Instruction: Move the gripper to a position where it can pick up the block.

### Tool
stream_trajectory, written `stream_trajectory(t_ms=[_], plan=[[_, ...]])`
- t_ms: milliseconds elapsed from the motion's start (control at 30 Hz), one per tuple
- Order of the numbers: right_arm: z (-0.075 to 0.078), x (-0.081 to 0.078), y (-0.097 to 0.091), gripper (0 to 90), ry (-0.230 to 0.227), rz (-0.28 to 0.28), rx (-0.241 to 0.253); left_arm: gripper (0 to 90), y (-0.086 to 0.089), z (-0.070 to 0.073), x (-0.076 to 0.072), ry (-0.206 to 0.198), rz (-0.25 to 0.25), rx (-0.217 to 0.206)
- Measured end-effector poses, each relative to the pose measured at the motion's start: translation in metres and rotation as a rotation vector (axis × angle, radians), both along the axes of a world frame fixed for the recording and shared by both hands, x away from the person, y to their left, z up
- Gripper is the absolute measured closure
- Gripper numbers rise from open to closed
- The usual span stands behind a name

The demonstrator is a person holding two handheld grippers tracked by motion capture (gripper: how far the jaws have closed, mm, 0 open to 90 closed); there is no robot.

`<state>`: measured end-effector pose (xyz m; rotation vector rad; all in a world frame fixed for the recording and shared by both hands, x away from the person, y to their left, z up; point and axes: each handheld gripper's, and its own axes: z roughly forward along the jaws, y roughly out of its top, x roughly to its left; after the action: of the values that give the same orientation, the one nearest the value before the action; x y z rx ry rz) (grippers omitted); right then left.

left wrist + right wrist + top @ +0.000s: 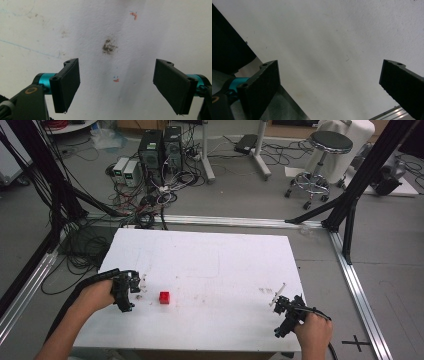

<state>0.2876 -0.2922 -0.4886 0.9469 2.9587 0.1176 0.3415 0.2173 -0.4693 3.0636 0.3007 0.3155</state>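
Note:
A small red cube (164,297) sits on the white table (210,265), left of the middle near the front. My left gripper (126,290) is held over the table's left part, a short way left of the cube, open. In the left gripper view its jaws stand wide apart around (116,87) above bare stained tabletop, holding nothing. My right gripper (286,312) hovers at the table's front right corner, far from the cube. In the right gripper view its jaws are spread wide around (329,87) over white tabletop near the edge, nothing between them.
A brown stain (109,47) and small orange marks (134,15) dot the table under the left gripper. Beyond the table lie cables (150,200), computer towers (160,147) and a stool (322,160). Black frame posts (350,205) and aluminium rails (360,290) stand to the right.

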Motion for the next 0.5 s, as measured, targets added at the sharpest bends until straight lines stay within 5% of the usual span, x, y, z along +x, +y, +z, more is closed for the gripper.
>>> stream_trajectory(t_ms=[500], plan=[[0.0, 0.0, 0.001, 2.5, 0.0, 0.003, 0.007, 21.8, -0.025, 0.0, 0.013, 0.047, -0.081, 0.012]])
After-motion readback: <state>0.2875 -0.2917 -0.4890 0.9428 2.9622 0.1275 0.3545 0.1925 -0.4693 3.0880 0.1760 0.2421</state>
